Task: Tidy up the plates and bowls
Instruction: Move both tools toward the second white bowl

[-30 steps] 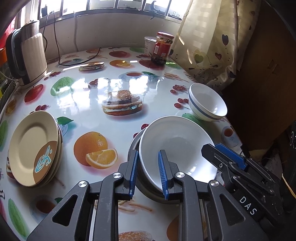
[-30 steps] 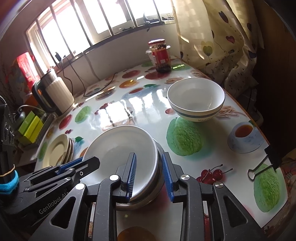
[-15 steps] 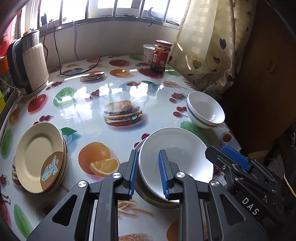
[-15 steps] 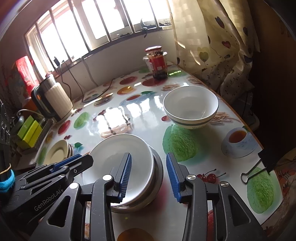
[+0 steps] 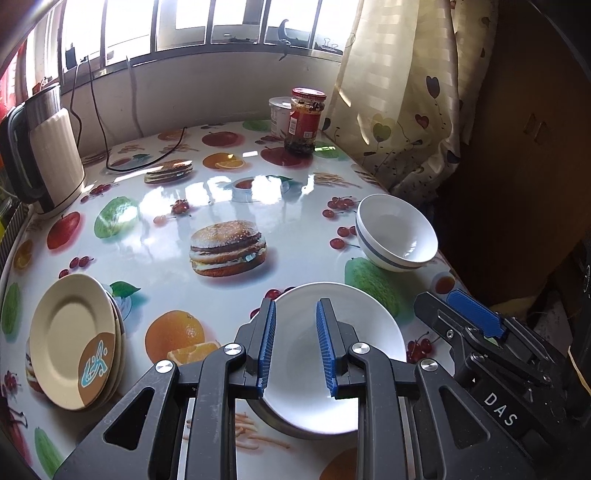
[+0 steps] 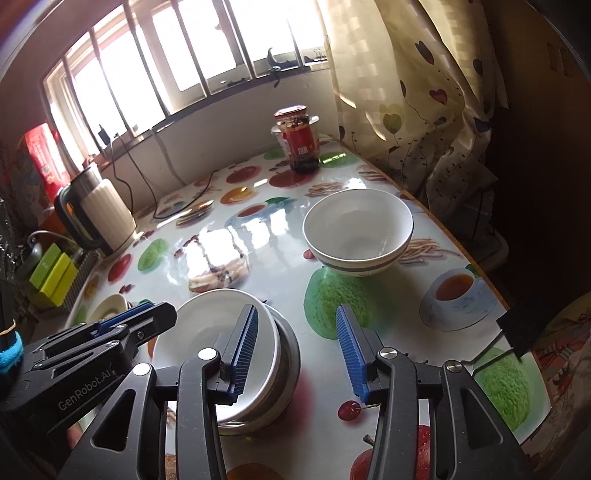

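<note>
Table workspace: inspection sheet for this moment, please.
Surface: glossy food-print table, glare.
Job's things: white bowl tilted in metal bowl; striped bowl apart; plate stack at left edge.
Clutter: kettle, jar, tub, binder clip.
Grippers: left gripper straddles white bowl's rim, grip unclear; right gripper jaws just opening, pads pressing nothing.
Cables: cords beside kettle.
Surroundings: barred window, curtain.

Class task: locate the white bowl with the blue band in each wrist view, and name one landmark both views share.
Left wrist view: blue-banded bowl at right, near the table edge.
Right wrist view: the same bowl right of centre, beyond the green fruit print.
Shared landmark: the red-lidded jar by the curtain.
</note>
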`<act>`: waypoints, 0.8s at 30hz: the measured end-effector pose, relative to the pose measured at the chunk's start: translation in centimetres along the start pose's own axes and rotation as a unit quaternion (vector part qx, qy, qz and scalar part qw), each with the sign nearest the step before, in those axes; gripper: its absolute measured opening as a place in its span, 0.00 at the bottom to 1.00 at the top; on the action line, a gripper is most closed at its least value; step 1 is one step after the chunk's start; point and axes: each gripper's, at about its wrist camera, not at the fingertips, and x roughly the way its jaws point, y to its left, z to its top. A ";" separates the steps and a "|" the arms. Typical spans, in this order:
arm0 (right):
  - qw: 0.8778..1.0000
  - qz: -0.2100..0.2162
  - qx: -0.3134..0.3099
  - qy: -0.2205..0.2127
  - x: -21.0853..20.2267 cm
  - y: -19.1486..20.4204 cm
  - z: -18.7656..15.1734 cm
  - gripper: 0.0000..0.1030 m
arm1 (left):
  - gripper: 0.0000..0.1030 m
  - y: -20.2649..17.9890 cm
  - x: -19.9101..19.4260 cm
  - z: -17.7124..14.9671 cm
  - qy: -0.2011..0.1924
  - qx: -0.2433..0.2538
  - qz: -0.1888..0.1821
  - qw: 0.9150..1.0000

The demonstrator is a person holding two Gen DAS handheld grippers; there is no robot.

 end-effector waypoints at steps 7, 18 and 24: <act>1.000 -0.012 0.005 -0.009 0.1 -1.4 1.3 0.46 | 0.23 -0.8 0.8 1.4 0.001 0.000 -0.009 1.000; 0.999 -0.030 0.013 -0.011 0.9 -3.6 3.0 0.47 | 0.23 -2.3 2.6 3.3 0.009 0.006 -0.020 1.000; 0.999 -0.043 0.017 -0.011 1.4 -4.9 3.9 0.48 | 0.23 -2.8 3.8 4.3 0.016 0.002 -0.028 0.999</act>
